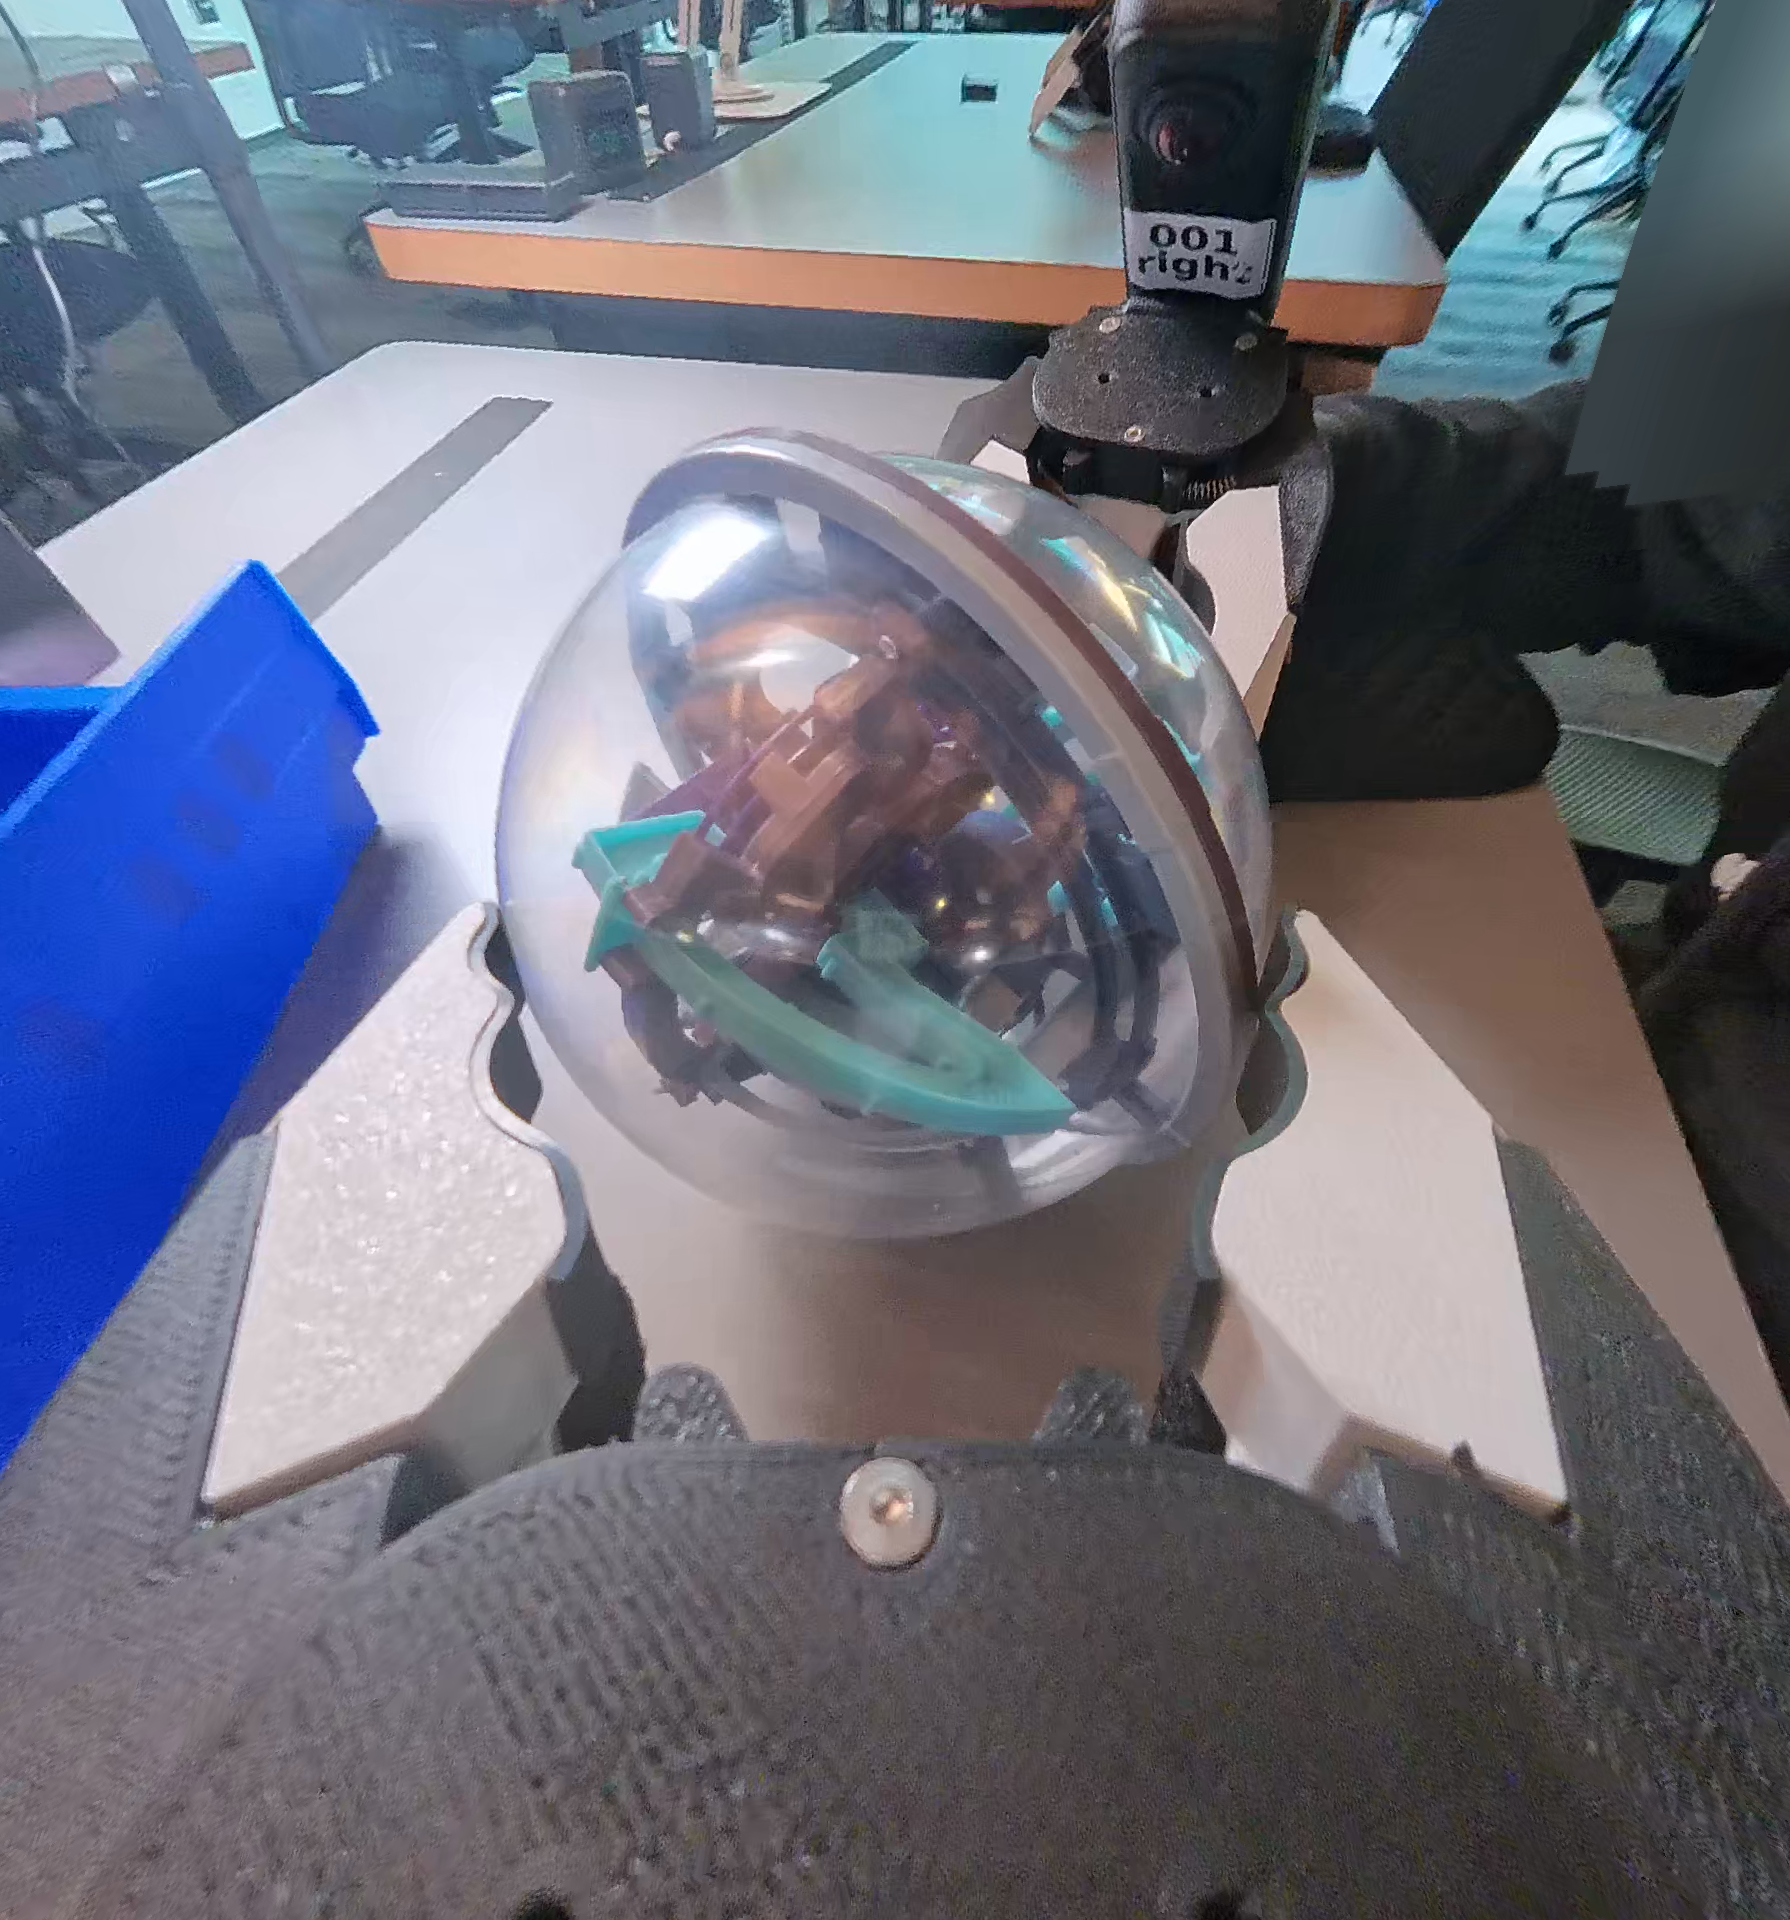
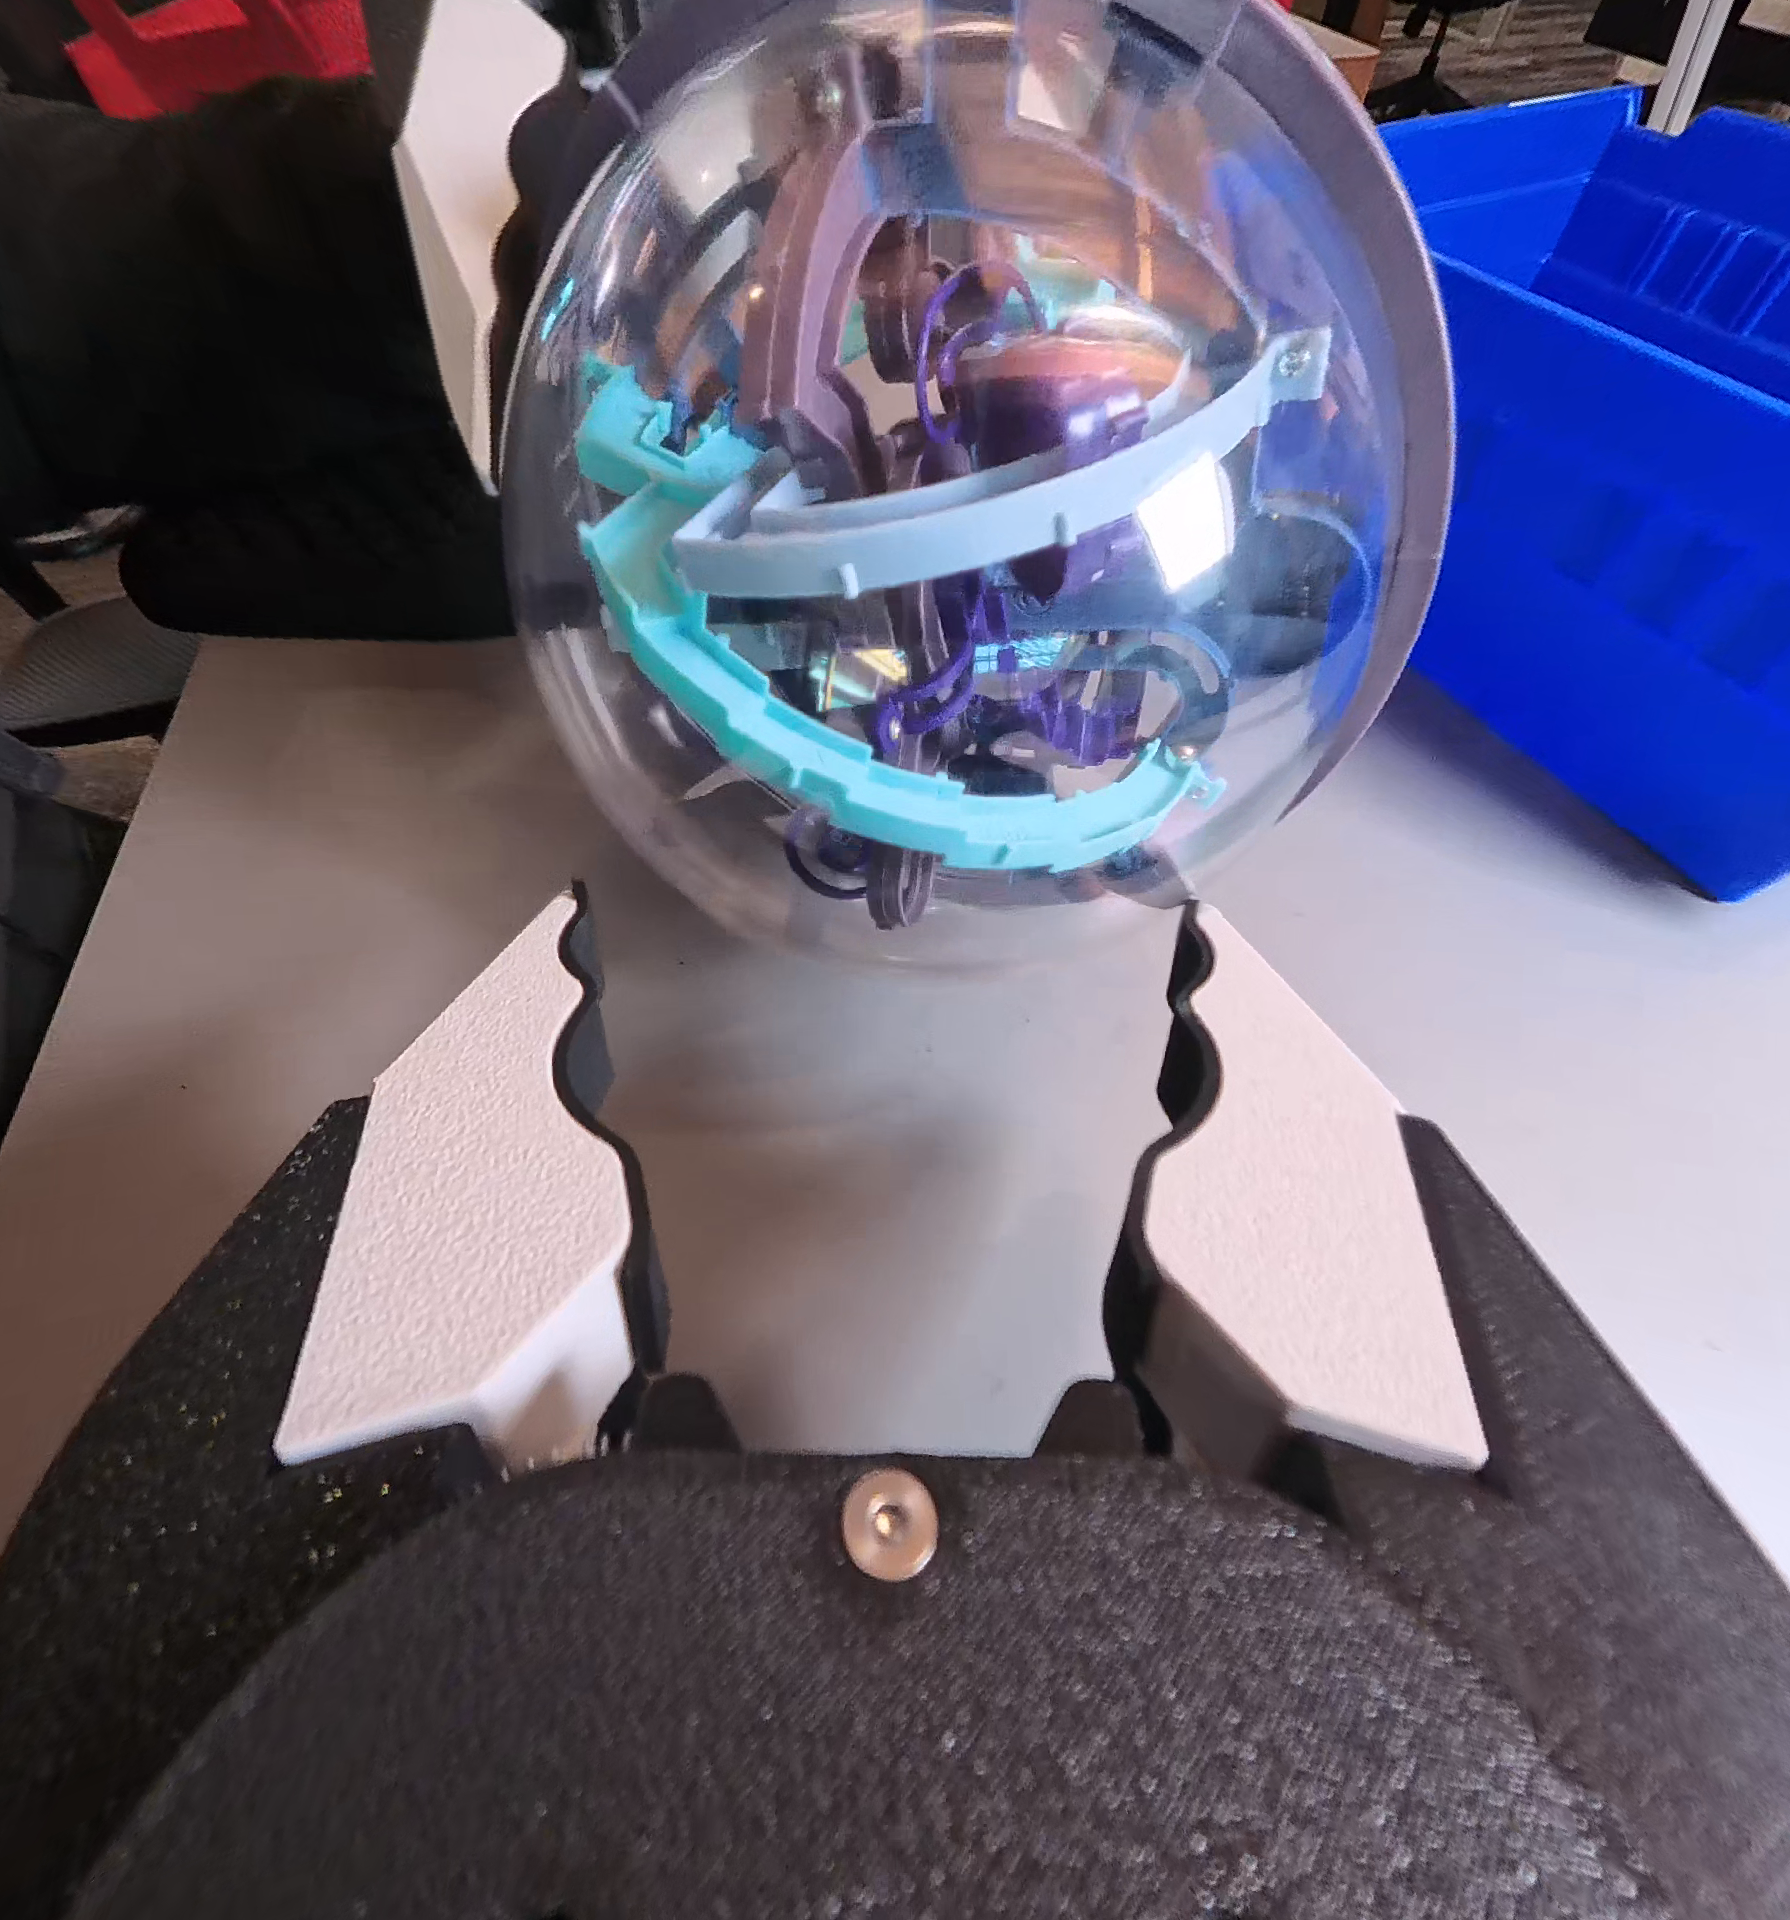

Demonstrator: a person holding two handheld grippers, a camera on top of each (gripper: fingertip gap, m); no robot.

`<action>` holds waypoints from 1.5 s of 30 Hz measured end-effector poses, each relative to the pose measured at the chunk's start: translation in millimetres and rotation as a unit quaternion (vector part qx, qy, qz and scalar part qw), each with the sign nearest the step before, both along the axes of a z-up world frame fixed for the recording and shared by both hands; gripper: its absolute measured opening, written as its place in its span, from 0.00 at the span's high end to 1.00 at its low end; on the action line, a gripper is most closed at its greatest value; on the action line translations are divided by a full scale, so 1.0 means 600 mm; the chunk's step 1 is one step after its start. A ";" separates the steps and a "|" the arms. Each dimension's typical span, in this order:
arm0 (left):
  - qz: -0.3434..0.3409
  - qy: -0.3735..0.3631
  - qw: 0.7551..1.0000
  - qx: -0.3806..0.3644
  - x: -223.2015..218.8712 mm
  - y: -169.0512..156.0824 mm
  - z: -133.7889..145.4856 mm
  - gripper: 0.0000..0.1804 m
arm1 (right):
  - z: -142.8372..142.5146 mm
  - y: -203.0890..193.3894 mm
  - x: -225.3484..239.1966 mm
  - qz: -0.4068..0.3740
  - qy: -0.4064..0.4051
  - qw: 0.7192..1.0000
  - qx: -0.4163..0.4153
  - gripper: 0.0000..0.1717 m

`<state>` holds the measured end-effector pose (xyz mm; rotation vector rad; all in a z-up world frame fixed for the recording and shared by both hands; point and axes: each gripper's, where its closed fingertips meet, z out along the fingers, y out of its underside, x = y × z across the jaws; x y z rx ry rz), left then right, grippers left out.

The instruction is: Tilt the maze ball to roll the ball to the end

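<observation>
The maze ball (image 1: 870,831) is a clear sphere with teal, brown and purple tracks inside and a grey ring that stands tilted. In the left wrist view it sits between the tips of my left gripper (image 1: 883,935), and both pads touch its lower sides. In the right wrist view the maze ball (image 2: 953,499) rises just beyond my right gripper (image 2: 880,909), which is open. Its right fingertip (image 2: 1187,925) meets the ball's ring, and its left fingertip (image 2: 574,914) stands apart from it. The right gripper (image 1: 1161,416) also shows behind the ball. I cannot make out the small ball inside.
The pale table (image 1: 351,499) carries a blue bin (image 1: 122,883) beside the ball, on the right in the right wrist view (image 2: 1649,468). A person's dark sleeve (image 1: 1442,623) holds the right gripper. Another table (image 1: 870,177) stands behind.
</observation>
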<state>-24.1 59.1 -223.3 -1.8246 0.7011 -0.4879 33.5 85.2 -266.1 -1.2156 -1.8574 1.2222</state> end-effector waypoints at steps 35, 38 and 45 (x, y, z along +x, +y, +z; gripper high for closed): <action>0.030 -0.041 0.997 0.051 -0.019 0.012 0.033 0.25 | 0.021 0.090 0.011 0.112 -0.055 0.959 -0.254 0.97; 0.080 -0.018 0.993 0.083 -0.005 0.012 0.022 0.19 | 0.014 0.095 0.014 0.059 -0.084 0.944 -0.315 0.97; 0.065 0.050 0.992 0.099 0.017 0.005 0.006 0.19 | -0.004 0.101 0.021 -0.014 -0.124 0.901 -0.416 0.97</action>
